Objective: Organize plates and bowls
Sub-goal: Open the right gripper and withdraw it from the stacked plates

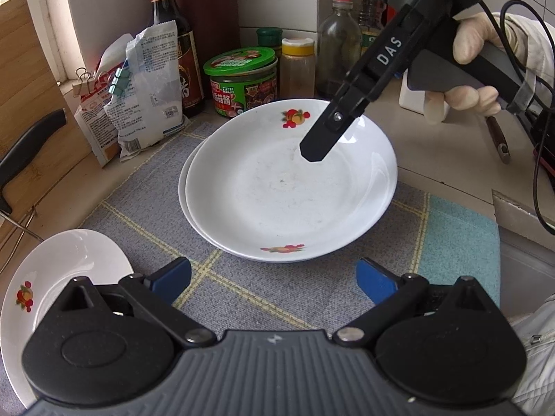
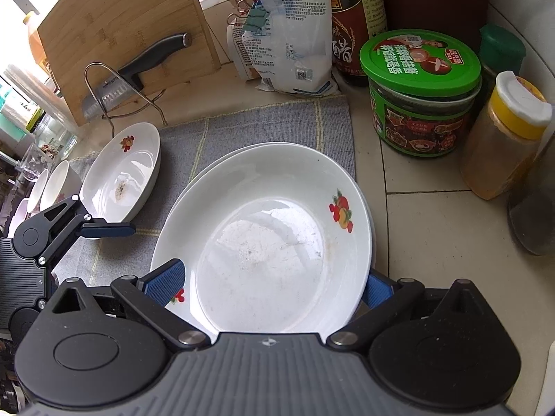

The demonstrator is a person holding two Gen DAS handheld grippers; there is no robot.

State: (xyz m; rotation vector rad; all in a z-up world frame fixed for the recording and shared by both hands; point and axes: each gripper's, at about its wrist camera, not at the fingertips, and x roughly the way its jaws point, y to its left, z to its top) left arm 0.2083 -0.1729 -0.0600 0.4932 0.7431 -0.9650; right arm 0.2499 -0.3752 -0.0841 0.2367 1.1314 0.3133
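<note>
Two white plates [image 1: 288, 187] with fruit decals sit stacked at the middle of the grey checked mat [image 1: 277, 291], the upper one offset slightly so the lower rim shows as a crescent on one side. A third plate [image 2: 121, 173] of the same pattern lies alone on the mat, apart from the stack on the cutting-board side; its centre carries a brownish smear. Beyond that plate, at the mat's edge, two white bowls [image 2: 52, 182] stand side by side.

Left gripper [image 1: 274, 279]: fingers spread wide, blue pads empty, held over the mat just short of the stack's near rim; touching nothing.

Right gripper [image 2: 274, 282]: fingers spread, one blue pad inside the top plate's rim and the other outside and below it. Pads straddle the rim without pinching it. From the left wrist view, one black finger tip hangs over the top plate's inner slope; contact cannot be judged.

Behind the mat: green-lidded jar [image 2: 421, 93], yellow-capped spice jar [image 2: 506, 131], dark vinegar bottle [image 2: 357, 17], clipped white bag [image 2: 295, 31]. Wooden cutting board [image 2: 121, 34] stands off the mat's far corner, with a black-handled knife [image 2: 138, 69] in a wire rack against it.
</note>
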